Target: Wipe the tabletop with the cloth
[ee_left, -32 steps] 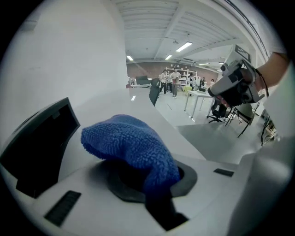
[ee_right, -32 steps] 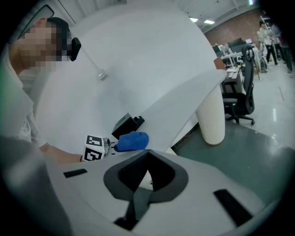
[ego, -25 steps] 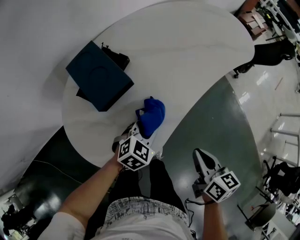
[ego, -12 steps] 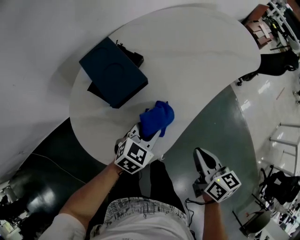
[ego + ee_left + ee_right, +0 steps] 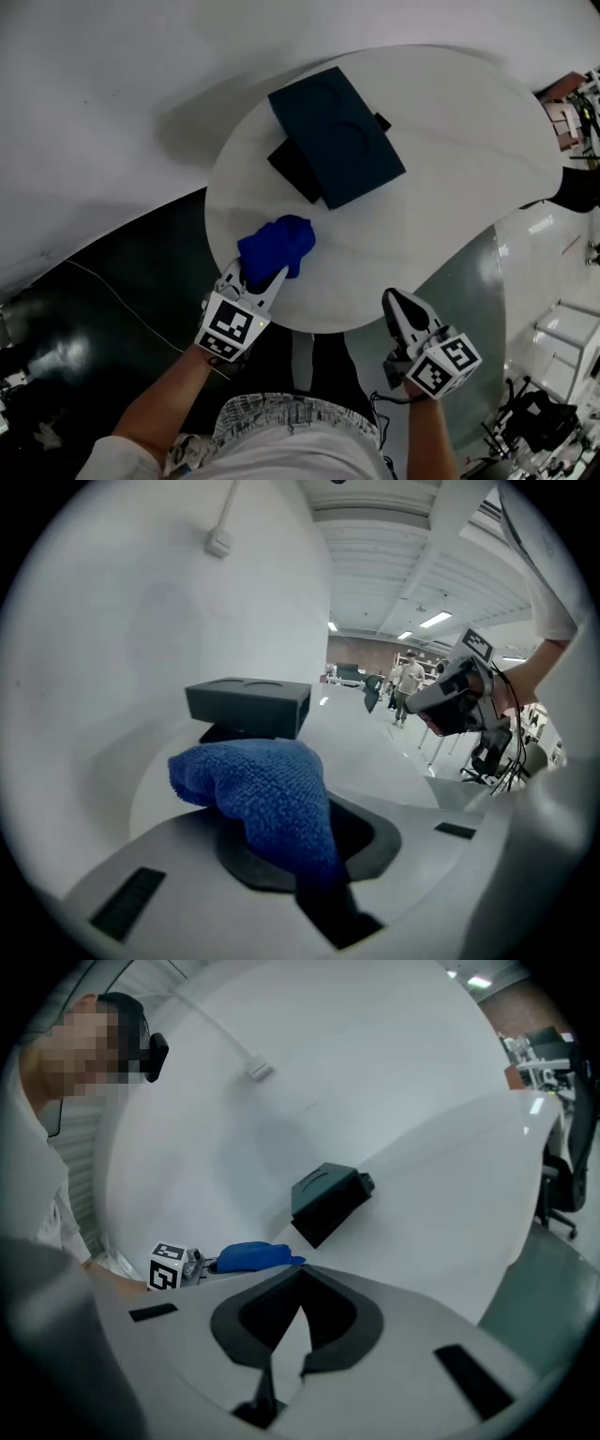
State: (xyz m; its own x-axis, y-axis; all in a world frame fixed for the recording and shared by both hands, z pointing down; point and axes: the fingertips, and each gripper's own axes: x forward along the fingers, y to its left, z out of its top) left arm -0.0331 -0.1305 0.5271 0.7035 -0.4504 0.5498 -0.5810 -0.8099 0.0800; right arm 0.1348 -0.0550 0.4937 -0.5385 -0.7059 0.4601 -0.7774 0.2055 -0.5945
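Sleeve (image 5: 105, 459): white, short.
Top (image 5: 281, 422): white, its hem printed with a fine black scribble pattern.
Trousers (image 5: 314, 361): black.
Left gripper (image 5: 261, 284): white shell, dark grey pad round the jaws, black rectangular slots — at its rear a cube (image 5: 228, 326) of black-and-white square markers.
Right gripper (image 5: 394, 302): same white shell and dark pad, its own marker cube (image 5: 443, 366); thin black cable (image 5: 377, 405) beneath.

Cloth (image 5: 275, 246) on counter (image 5: 450, 169) near its left front edge, gripped by left gripper (image 5: 258, 278), box (image 5: 337, 136) behind it atop flat slab (image 5: 292, 167), right gripper (image 5: 394, 302) off counter's front edge, rightward
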